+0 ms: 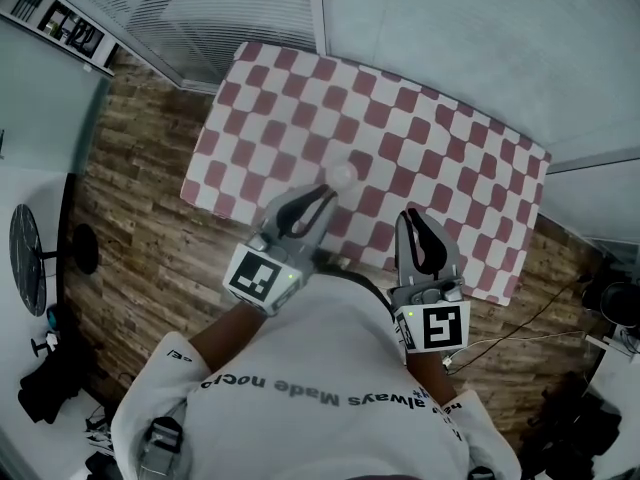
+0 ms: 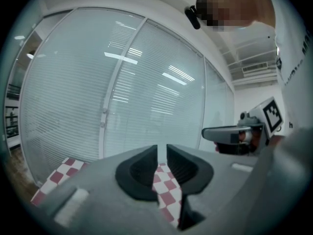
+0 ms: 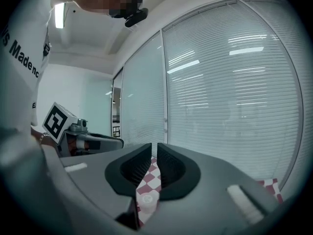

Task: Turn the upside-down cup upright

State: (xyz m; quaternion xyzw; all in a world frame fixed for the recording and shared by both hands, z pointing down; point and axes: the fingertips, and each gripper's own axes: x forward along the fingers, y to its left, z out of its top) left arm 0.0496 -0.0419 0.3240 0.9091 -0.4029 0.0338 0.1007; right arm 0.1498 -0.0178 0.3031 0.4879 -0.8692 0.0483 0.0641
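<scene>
Shirt (image 1: 330,368) nearest, then left gripper (image 1: 327,194) and right gripper (image 1: 413,215), both clenched, empty, over table (image 1: 450,138) edge; cup (image 1: 345,175) just beyond left, apparently base-up, untouched, so flip not begun.

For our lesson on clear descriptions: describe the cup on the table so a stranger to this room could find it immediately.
Look at the table covered in red-and-white checks, beside the blind-covered glass walls. Near its middle, just past the tips of the left gripper, sits a small cup. It is pale, translucent and plain, the only object on the checks.
</scene>
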